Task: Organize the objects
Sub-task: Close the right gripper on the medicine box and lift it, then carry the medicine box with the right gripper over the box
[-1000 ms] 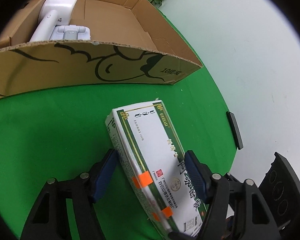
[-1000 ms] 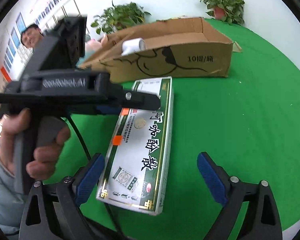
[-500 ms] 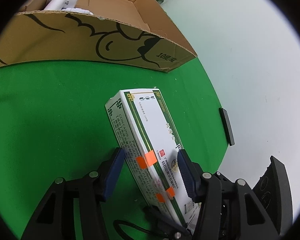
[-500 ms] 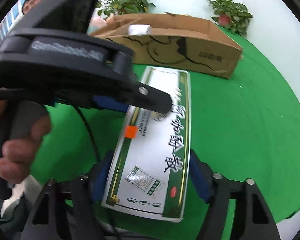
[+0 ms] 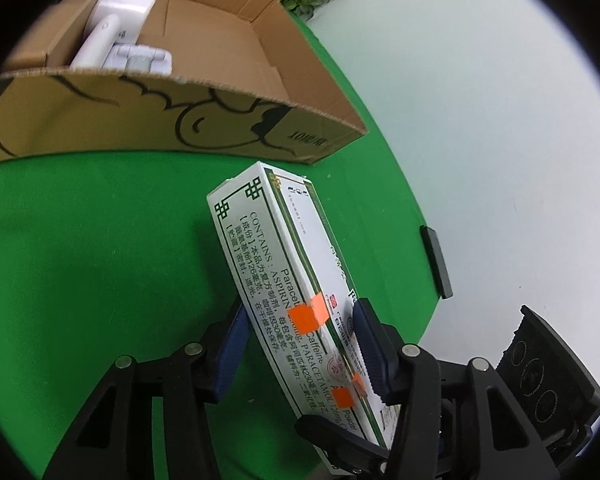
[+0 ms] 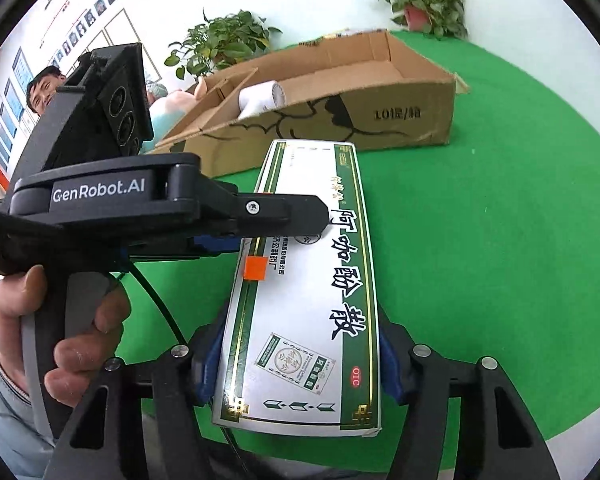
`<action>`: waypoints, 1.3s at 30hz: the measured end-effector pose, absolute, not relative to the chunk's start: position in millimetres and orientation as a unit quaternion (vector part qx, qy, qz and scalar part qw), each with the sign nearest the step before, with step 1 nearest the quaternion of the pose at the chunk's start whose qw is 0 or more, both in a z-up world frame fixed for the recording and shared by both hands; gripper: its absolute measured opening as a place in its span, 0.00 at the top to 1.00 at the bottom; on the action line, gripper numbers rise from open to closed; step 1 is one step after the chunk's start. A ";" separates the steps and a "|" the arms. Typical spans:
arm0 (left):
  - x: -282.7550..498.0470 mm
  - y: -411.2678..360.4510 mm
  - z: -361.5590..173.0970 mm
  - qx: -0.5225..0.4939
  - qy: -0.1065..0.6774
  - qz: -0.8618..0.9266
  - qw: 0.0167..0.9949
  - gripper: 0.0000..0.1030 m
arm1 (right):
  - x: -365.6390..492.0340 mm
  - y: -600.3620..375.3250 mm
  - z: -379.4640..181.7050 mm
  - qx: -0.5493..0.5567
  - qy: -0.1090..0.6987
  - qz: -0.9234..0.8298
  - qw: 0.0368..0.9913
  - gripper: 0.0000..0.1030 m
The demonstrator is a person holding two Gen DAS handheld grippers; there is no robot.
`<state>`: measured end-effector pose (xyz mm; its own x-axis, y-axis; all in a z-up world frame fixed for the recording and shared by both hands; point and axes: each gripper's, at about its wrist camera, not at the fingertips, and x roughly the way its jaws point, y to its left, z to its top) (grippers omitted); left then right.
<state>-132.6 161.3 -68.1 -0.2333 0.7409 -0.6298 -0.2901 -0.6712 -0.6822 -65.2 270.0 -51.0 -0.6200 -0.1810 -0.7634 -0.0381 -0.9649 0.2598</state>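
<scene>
**Both claws clamped on the long medicine box**

The green worktop (image 6: 480, 240) lies open toward the cardboard carton (image 6: 380, 120), open-topped, with free floor inside. The medicine box (image 6: 312, 300), probably light, stiff but crushable card, hangs tilted above the cloth. Right claw (image 6: 296, 364) pinches its near end; left claw (image 5: 300, 344), just closed, grips mid-length.

A long flat medicine carton (image 6: 312, 292), white with green borders, gold trim and large black Chinese lettering, is held tilted above the green cloth (image 6: 480, 248). Small orange stickers (image 5: 306, 314) are seen on its edge. Its far end is pointed at an open brown cardboard box (image 5: 220, 120), in which a white appliance (image 5: 112, 36) is lying.
</scene>
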 end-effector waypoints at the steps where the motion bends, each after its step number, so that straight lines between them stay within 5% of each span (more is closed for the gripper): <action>1: -131.9 160.7 -63.6 -0.510 -0.222 0.755 0.347 0.53 | -64.1 268.1 -47.1 0.429 -0.121 -0.895 0.039 0.43; 24: -226.1 137.4 85.8 -0.392 -0.191 0.835 0.335 0.57 | -170.4 255.1 77.6 0.322 -0.037 -0.945 0.053 0.43; 39: -303.6 128.8 52.6 -0.446 -0.178 0.831 0.280 0.57 | -294.2 271.5 61.3 0.406 -0.094 -0.903 0.109 0.43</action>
<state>-303.6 128.8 52.6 -0.4457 0.6245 -0.6414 -0.3069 -0.7797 -0.5458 -294.2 271.5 61.3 -0.6470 -0.2732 -0.7118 0.1205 -0.9585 0.2584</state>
